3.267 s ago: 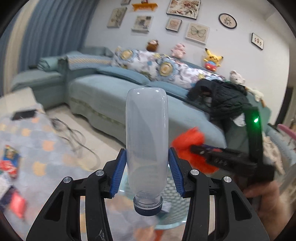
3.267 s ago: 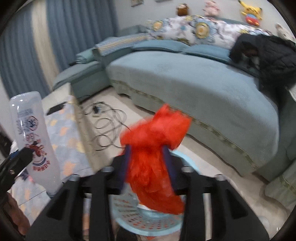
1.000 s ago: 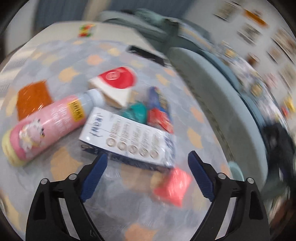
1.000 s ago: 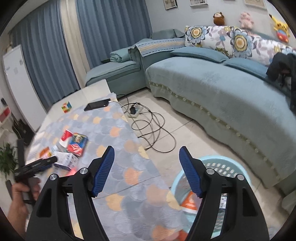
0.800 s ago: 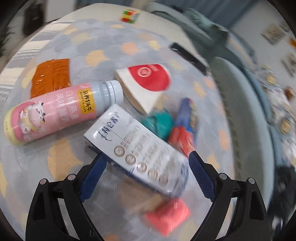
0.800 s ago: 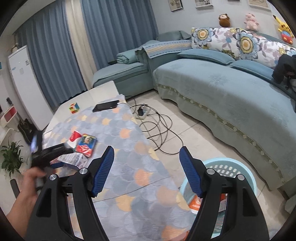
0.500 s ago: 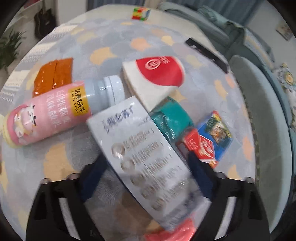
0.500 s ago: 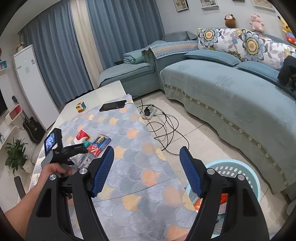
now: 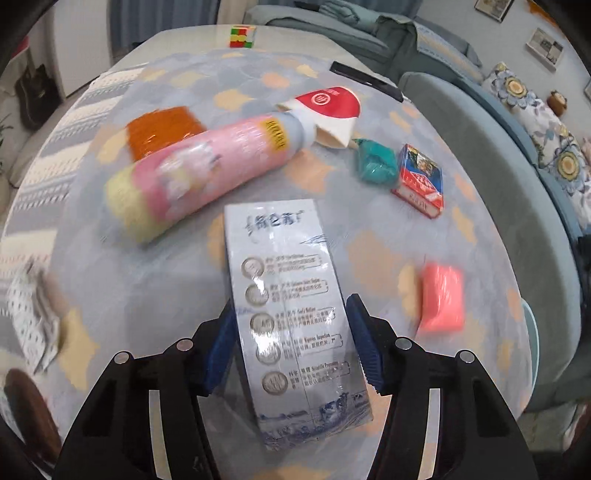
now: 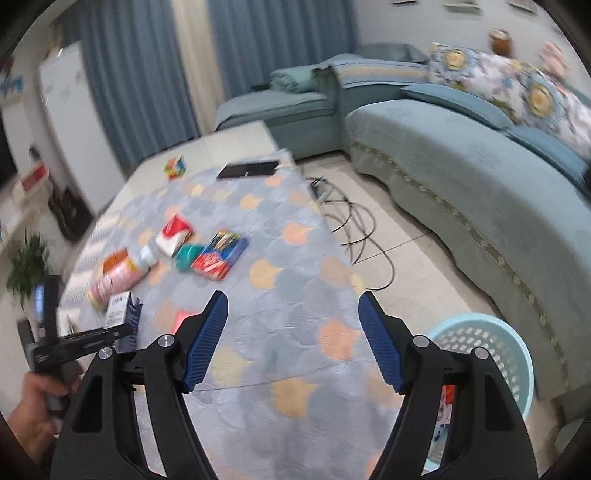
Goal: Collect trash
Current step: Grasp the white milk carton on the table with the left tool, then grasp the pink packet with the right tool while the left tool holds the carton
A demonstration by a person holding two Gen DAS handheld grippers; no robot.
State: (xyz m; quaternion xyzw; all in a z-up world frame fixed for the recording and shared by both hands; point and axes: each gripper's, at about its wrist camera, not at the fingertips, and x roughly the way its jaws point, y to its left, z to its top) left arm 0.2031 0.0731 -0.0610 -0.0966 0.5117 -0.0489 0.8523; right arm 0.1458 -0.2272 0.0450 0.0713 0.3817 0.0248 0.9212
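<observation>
Left wrist view: one white-and-blue milk carton [image 9: 291,314] lies between the blue pads of the left gripper [image 9: 291,343], whose jaws are closing on it; the left pad seems to touch the carton's side, while a thin gap shows at the right pad. Around it on the table [image 9: 155,302] I count one pink bottle [image 9: 199,173] at 11 o'clock from the carton, one orange packet [image 9: 162,129] beyond that, one red-and-white paper cup [image 9: 328,110] at 12 o'clock, one teal crumpled wad [image 9: 375,164] and one red-and-blue small box [image 9: 419,181] at 1 o'clock, one pink-red wrapper [image 9: 441,295] at 3 o'clock, and one crumpled printed paper [image 9: 31,317] at 9 o'clock. Farther back sit one colour cube [image 9: 242,36] and one dark phone [image 9: 365,81].

The table's right edge runs near the pink-red wrapper, with the sofa [image 10: 480,177] beyond it. In the right wrist view, the right gripper [image 10: 293,336] stands wide apart with nothing between its pads, above a bare stretch of scalloped tablecloth near the table's near corner. One pale blue basket [image 10: 517,354] stands on the floor at 4 o'clock from that gripper, between table and sofa, with cables [image 10: 354,229] on the tiles at 1 o'clock.

The carton is a long box, pale grey-white with blue print, a column of five round seals and a blue drawn band at its near end; its face is glossy.
</observation>
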